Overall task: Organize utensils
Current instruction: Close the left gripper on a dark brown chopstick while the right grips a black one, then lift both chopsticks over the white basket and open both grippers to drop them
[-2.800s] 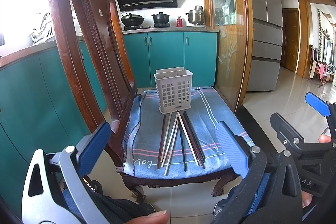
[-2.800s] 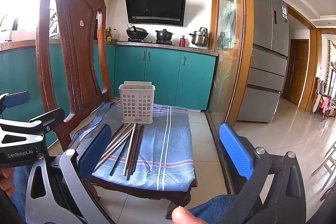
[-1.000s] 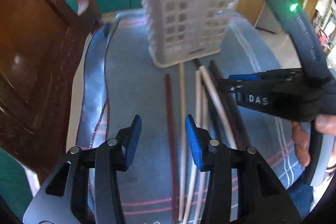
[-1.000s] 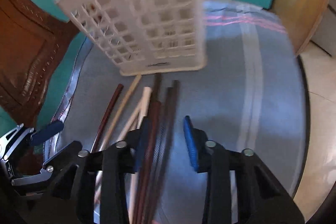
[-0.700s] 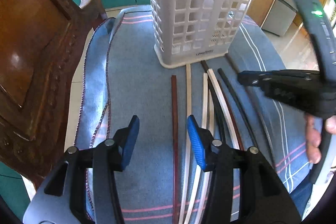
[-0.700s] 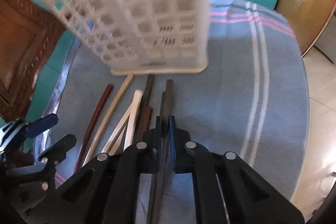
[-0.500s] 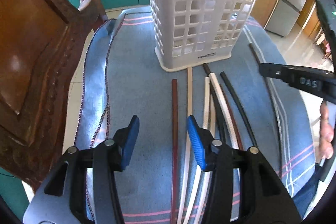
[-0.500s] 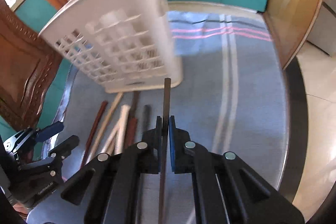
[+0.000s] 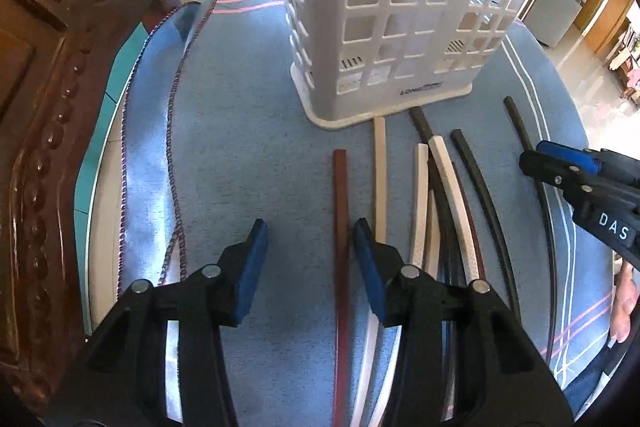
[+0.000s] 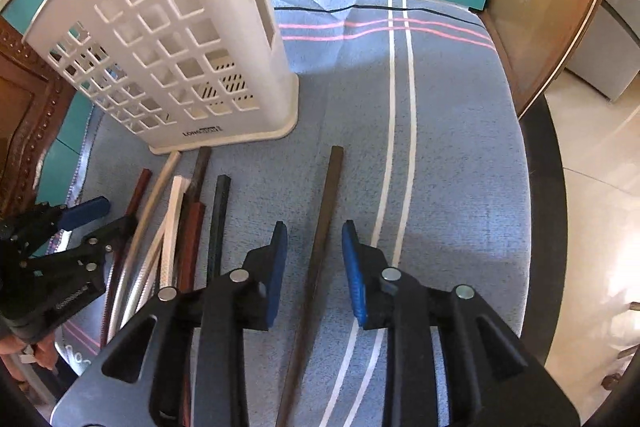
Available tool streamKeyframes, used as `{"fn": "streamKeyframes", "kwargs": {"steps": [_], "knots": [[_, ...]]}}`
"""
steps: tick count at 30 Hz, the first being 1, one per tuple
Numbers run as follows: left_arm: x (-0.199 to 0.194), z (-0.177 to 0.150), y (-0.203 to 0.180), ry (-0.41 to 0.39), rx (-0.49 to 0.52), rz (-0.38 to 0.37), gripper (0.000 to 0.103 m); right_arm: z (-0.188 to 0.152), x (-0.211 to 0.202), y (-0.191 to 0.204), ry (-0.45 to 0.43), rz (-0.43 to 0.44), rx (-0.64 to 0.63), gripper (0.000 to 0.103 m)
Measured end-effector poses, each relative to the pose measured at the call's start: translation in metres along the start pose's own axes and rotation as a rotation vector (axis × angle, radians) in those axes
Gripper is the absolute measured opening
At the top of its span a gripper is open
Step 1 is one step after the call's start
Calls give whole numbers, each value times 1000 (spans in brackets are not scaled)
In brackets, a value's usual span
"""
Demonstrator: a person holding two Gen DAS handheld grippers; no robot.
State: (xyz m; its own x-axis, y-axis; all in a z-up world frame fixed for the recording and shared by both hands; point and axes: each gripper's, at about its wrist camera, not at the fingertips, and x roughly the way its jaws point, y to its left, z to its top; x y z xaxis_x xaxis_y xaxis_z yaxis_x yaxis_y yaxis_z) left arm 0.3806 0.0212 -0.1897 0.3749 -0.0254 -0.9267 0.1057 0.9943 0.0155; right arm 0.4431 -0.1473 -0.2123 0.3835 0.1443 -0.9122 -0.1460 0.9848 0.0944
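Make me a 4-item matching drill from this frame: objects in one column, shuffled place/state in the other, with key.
Column 1
1. white utensil basket
2. reddish-brown chopstick
3. dark brown chopstick
4. left gripper

Column 2
A. lying apart from the bundle, between the open right gripper fingers
B. upright on the blue cloth, beyond the chopstick tips
C. open, holding nothing
D. leftmost of the group, just inside the left gripper's right finger

Pairs: 1-B, 2-D, 3-A, 4-C
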Motion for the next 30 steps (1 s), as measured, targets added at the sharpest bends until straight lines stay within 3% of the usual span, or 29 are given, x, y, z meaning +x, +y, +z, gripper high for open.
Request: {"fn": "streamKeyframes", "kwargs": {"steps": [3, 6, 10, 12, 14, 15, 17, 20, 26, 30], "knots": [[0, 1, -4, -6, 14, 19, 48, -4, 10, 7, 2, -22, -23, 28], [1, 4, -8, -8, 8, 50, 60, -12, 18, 24, -17, -74, -79, 34], [5, 10, -10, -9, 2, 45, 60, -18, 24, 46, -41, -112, -105, 38], [4, 9, -7, -10, -3, -2, 45, -17, 28, 49, -38, -97, -103, 36], [2, 6, -2, -17, 5, -26, 35, -15, 16, 49, -38, -91, -106, 18], [1, 4, -3, -20, 9, -30, 20, -14, 12, 48, -33, -69, -101, 10], [1, 4, -6, -22, 17, -34, 8, -16, 12, 49, -33, -52, -93, 7], [-5, -1, -12, -38, 6, -39, 7, -15, 6, 46, -48, -6, -74, 6], [-82, -19, -25, -247, 61, -38, 7, -19, -75, 26, -221, 115, -38, 6], [-160, -32, -27, -443, 79, -46, 7, -18, -150, 16, -388, 192, -24, 7]]}}
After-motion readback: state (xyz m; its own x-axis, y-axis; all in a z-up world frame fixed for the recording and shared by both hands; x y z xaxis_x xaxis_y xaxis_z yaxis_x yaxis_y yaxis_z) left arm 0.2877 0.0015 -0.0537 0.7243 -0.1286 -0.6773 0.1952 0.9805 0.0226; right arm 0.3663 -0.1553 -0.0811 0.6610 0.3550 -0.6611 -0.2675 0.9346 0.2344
